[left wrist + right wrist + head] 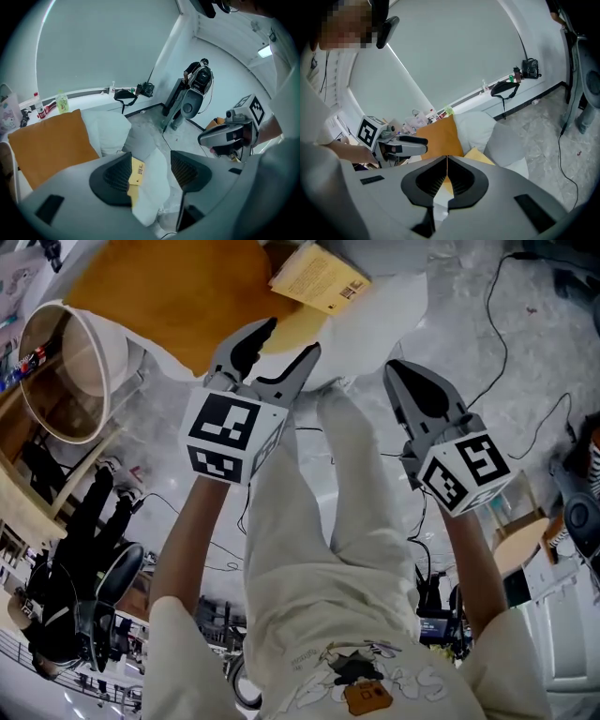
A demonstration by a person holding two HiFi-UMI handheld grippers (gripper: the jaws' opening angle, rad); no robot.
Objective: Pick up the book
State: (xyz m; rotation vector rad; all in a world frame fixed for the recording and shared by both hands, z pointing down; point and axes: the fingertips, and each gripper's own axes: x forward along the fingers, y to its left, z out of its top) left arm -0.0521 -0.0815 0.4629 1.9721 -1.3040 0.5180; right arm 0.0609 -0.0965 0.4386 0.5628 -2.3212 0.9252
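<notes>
A yellow book [319, 277] lies on a white pillow [389, 306], at the top of the head view and next to an orange cushion [159, 292]. My left gripper [293, 336] hovers just short of the book with its jaws open and nothing between them. In the left gripper view the book [136, 174] shows in the gap of the left gripper [151, 164], further off. My right gripper [394, 369] is to the right with its jaws shut and empty. In the right gripper view the tips of the right gripper [447, 159] touch, and the book [482, 156] lies beyond them.
A round white basket [66, 371] stands at the left. Cables [506, 343] run over the marbled floor. A grey pillow [140, 136] leans behind the white one. A window sill with bottles [61, 101] and a standing machine [192, 93] are further back.
</notes>
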